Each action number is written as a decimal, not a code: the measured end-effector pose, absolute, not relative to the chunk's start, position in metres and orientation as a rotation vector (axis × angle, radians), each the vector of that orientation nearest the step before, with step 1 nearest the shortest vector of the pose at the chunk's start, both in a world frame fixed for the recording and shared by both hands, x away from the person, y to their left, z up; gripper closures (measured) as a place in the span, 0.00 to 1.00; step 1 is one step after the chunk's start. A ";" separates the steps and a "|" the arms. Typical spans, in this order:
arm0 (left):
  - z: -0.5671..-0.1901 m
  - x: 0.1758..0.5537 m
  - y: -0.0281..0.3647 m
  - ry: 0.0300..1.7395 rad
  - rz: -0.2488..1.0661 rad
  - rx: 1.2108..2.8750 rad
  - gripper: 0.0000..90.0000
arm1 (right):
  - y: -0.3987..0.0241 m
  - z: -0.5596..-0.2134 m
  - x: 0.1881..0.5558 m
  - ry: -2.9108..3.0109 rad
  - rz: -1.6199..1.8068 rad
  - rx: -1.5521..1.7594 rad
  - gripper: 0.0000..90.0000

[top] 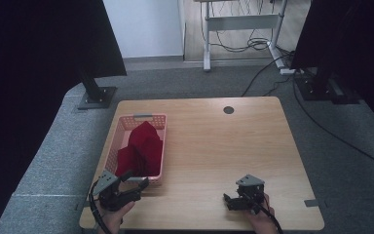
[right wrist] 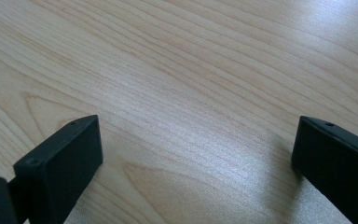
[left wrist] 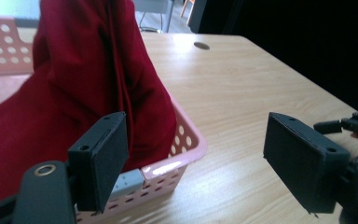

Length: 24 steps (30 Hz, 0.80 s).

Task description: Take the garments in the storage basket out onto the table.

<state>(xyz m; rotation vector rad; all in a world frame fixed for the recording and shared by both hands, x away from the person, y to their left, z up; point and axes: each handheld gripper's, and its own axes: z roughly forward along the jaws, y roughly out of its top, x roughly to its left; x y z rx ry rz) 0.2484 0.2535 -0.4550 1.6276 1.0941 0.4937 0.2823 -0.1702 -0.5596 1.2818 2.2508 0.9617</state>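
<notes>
A: Where's the left gripper [top: 135, 183] right now?

B: At the near end of the basket [top: 161, 146], jaws spread wide and gripping nothing. In the left gripper view one jaw sits just over the near rim, in front of the cloth [left wrist: 88, 88], and the other hangs out over the bare table [left wrist: 242, 93]. My guess is it's lined up to take hold of the cloth, since that's what it points at.

A: And the cloth itself?

B: Inside the basket, on the left side of the table. It's dark red, bunched up, and piled higher than the rim, so part of it stands up like a peak. That probably leaves a fold easy to pinch from above.

A: What about the right gripper [top: 231, 200]?

B: Low over the table near the front edge, well apart from the basket. Its jaws are wide open too, with plain wood between them. It looks parked, out of the other hand's way.

A: Counts?

B: Two grippers, one basket, one cloth as far as I can tell; the folds could hide a second piece. One table, with one small dark round cap [top: 228, 109] near its far edge.
</notes>
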 end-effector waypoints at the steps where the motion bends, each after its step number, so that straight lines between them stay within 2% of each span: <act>1: -0.454 0.248 0.253 1.092 0.495 1.625 0.25 | -0.170 -0.560 0.282 2.251 0.962 1.282 0.02; 16: -0.444 0.254 0.256 1.066 0.536 1.588 0.27 | -0.170 -0.560 0.282 2.251 0.962 1.282 0.02; 24: -0.445 0.262 0.257 1.084 0.537 1.600 0.25 | -0.170 -0.560 0.282 2.251 0.961 1.281 0.02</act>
